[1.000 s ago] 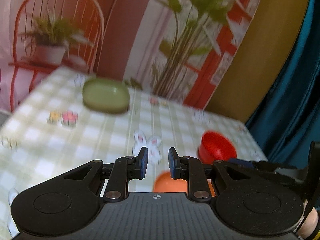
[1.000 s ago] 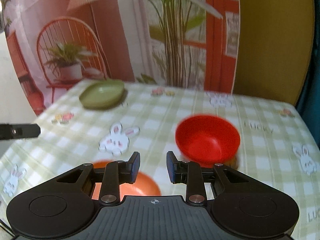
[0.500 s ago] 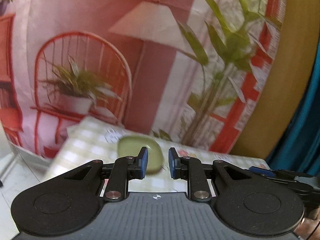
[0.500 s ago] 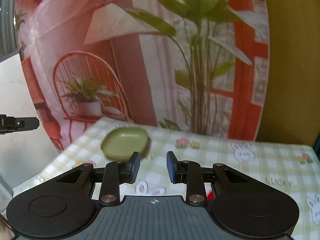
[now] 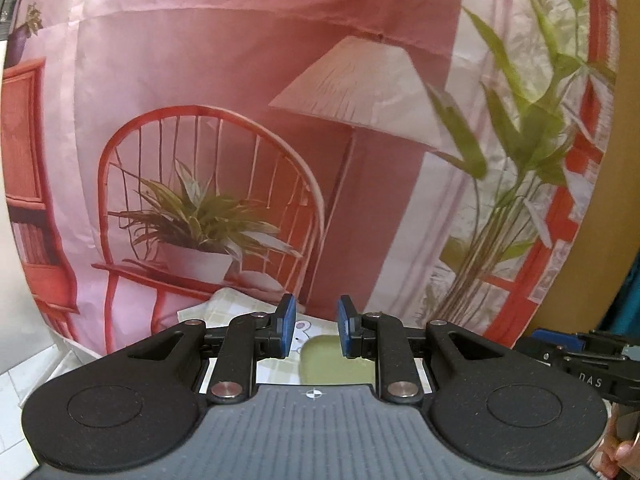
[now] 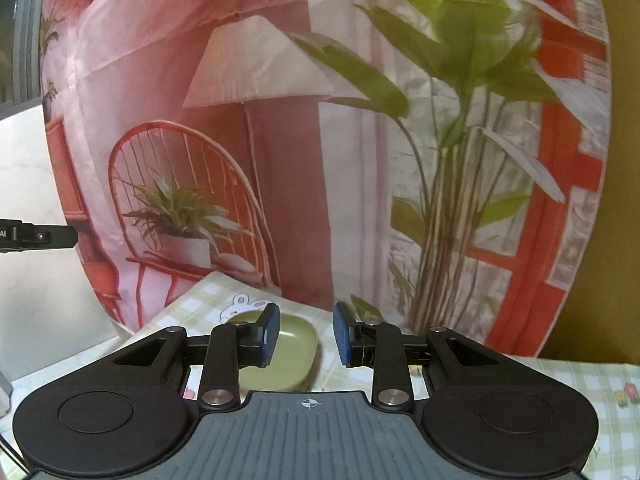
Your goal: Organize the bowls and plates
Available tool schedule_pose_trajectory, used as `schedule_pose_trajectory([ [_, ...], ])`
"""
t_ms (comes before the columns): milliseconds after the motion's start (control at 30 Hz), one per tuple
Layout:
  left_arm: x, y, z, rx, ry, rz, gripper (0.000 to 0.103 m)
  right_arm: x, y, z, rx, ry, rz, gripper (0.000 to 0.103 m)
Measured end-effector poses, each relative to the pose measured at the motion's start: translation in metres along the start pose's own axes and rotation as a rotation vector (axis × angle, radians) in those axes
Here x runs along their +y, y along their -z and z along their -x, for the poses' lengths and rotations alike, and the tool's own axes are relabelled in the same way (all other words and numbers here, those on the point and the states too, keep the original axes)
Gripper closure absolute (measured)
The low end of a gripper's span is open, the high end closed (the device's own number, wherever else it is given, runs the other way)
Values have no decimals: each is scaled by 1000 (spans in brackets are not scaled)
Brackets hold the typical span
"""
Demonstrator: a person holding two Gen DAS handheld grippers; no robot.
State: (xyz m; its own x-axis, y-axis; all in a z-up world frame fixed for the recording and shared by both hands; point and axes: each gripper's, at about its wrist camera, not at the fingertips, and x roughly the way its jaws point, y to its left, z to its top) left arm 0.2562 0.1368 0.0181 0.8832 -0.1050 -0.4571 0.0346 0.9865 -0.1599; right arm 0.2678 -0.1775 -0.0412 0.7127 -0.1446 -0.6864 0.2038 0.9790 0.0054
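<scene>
Both tools are raised and pointed mostly at the printed backdrop (image 5: 224, 92), so the step in hand reads as an approach phase: no dish is gripped and nothing is stacked within view. The left tool (image 5: 312, 331) has its blue pads parted by a moderate gap with nothing between them; the right tool (image 6: 306, 334) is likewise parted and empty. The only task item visible is the green dish (image 6: 294, 354), a shallow, rounded-square piece in matte olive green with a low raised rim. In the right wrist view it sits at lower centre of the frame, partly behind the left-hand finger; in the left wrist view the green dish (image 5: 340, 366) appears low in the frame, below the gap between the pads. It rests on the checked tabletop (image 6: 580, 380), near the far edge by the backdrop. The next move likely calls for tilting a tool downward, lowering it to the dish rim, and closing on the rim from the side. The rim is thin, so pad alignment matters.
</scene>
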Motion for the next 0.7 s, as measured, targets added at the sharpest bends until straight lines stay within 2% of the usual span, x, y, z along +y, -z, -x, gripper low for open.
schedule_pose_trajectory([
  [100, 10, -1, -20, 16, 2, -16, 76, 3, -5, -22, 13, 12, 16, 76],
  [167, 17, 0, -35, 23, 4, -20, 61, 5, -6, -40, 25, 22, 35, 76],
  [367, 31, 11, -87, 71, 11, -18, 61, 6, -3, -98, 80, 54, 69, 76],
  [500, 33, 28, -128, 141, 24, -12, 61, 1, 5, -133, 125, 60, 36, 76],
  [700, 24, 62, -178, 262, 30, -43, 61, -5, 30, -186, 253, 45, -17, 76],
])
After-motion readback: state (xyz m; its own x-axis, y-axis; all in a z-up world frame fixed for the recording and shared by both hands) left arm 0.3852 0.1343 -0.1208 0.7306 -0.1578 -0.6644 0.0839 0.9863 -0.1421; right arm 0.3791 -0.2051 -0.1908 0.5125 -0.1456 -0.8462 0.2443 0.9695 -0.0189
